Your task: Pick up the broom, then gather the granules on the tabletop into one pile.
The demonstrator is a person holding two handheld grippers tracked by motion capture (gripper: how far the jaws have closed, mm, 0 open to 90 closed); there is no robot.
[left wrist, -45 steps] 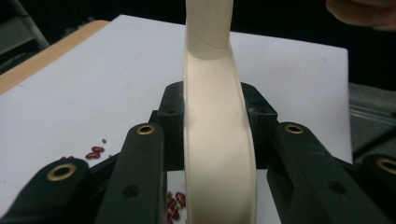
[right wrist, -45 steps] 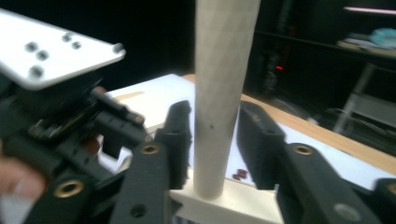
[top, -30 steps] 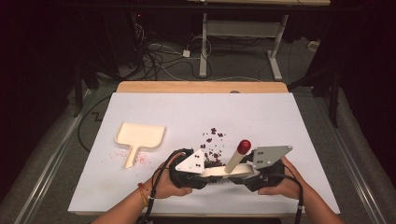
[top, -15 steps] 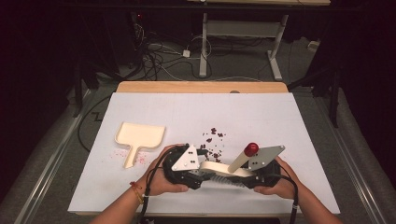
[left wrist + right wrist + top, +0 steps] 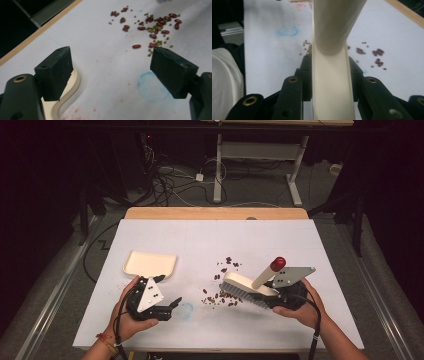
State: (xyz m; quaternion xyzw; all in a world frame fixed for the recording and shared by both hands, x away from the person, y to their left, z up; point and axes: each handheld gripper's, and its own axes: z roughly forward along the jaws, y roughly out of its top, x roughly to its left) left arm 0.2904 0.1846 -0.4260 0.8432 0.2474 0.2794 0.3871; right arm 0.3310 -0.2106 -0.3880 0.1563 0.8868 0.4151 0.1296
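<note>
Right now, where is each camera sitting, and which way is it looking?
High view: above the person's side, looking forward and down at the table; both hands, left gripper and right gripper show.
Left gripper view: rides the left gripper, looking between its open jaws toward the beans; dustpan edge below.
Right gripper view: rides the right gripper, clamped on the brush.
All three views share the beans.

the brush (image 5: 248, 287) and dustpan (image 5: 150, 263) look like smooth cream plastic, faintly glossy. matt white paper covers the table (image 5: 200, 240), its far edge bare wood. gripper pads (image 5: 56, 71) look matt black rubber.
</note>
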